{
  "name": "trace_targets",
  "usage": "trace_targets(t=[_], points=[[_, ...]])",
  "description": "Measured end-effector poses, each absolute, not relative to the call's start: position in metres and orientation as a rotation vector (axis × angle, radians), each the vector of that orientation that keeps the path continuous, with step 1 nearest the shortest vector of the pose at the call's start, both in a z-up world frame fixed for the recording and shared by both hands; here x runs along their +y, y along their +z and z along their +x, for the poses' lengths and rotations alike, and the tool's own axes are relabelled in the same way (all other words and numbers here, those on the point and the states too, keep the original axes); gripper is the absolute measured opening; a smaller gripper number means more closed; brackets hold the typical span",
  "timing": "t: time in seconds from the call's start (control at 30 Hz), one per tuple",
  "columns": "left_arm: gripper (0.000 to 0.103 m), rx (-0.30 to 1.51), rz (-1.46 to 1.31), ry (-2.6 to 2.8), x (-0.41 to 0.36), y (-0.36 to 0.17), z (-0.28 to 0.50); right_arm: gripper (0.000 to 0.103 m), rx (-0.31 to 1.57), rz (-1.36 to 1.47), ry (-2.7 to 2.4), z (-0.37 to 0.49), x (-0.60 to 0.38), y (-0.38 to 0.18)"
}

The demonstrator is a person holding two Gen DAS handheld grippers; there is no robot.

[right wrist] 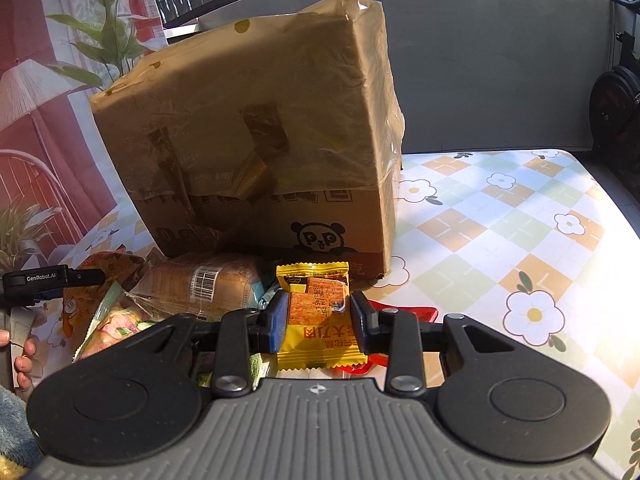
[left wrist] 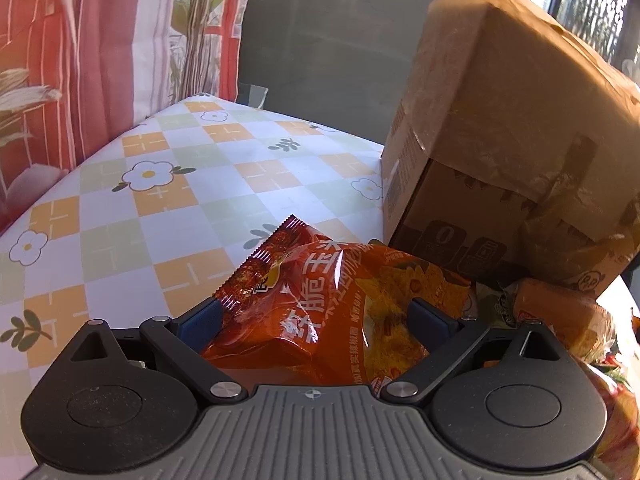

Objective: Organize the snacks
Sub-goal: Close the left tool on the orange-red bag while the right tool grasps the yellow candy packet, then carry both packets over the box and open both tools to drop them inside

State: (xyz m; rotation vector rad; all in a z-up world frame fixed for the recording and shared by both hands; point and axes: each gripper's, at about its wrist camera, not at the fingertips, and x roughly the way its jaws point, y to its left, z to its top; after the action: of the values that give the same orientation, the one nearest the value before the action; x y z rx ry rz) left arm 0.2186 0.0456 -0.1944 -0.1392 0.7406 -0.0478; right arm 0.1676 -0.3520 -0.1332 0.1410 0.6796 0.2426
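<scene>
My left gripper point(left wrist: 316, 316) is shut on a large orange-red chip bag point(left wrist: 320, 296), held over the checked tablecloth point(left wrist: 192, 184) just left of the cardboard box point(left wrist: 500, 128). My right gripper point(right wrist: 318, 316) is shut on a small yellow snack packet point(right wrist: 316, 312), in front of the same box point(right wrist: 256, 140), which is wrapped in brown plastic and has a panda print. A pile of snacks lies at the box's foot: a brown wrapped bread pack point(right wrist: 200, 284) and a pale green packet point(right wrist: 116, 316).
A red wrapper point(right wrist: 400, 312) lies under the right gripper. More snack bags point(left wrist: 560, 312) sit at the right of the left wrist view. The flowered tablecloth point(right wrist: 500, 232) extends right of the box. A grey seat back point(right wrist: 500, 60) stands behind. The other gripper's body point(right wrist: 40, 280) shows at left.
</scene>
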Motion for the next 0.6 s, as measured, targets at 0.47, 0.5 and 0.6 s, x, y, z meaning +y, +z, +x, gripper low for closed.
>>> trace_targets(t=[0.47,0.5,0.6], points=[[0.094,0.706,0.045,-0.096,0.026,-0.199,0.211,0.035,0.684,0.103,0.258,0.168,-0.339,-0.128],[0.079,0.692,0.042,-0.107,0.028,-0.197,0.208,0.035,0.682,0.099,0.262,0.167,-0.337,-0.127],[0.06,0.656,0.051,-0.153,0.029,-0.187,0.2,0.035,0.671,0.097,0.273,0.165,-0.333,-0.124]])
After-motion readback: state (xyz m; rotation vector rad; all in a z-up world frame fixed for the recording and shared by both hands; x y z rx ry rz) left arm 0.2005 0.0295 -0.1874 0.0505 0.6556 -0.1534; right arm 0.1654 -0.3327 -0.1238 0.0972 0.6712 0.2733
